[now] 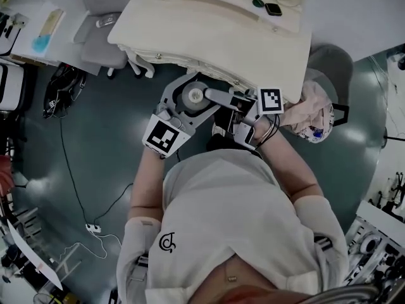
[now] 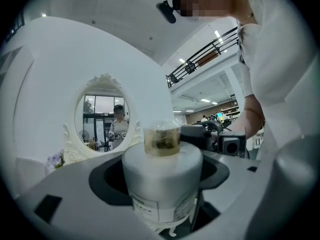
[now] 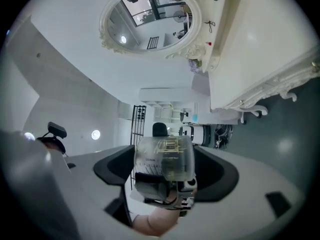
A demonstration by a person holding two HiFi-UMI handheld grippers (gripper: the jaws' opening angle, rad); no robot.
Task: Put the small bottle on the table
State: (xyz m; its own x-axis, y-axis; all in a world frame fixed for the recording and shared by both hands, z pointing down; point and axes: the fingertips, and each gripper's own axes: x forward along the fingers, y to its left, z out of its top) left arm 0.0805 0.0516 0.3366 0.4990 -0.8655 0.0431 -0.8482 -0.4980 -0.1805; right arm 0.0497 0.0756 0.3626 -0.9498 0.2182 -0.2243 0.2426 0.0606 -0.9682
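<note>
A white cylindrical bottle stands upright between the wide-set jaws of my left gripper, which grips it in the air. A small clear bottle with yellowish contents sits on its top; I cannot tell whether the two are joined. My right gripper faces the left one and is shut on this small clear bottle, with a pad against each side. In the head view both grippers meet just off the near edge of the white dressing table: left gripper, white bottle, right gripper.
An oval mirror in a carved white frame stands on the dressing table. Small dark items lie at the table's far side. A grey office chair is to the left, a pink cloth to the right, and cables cross the dark floor.
</note>
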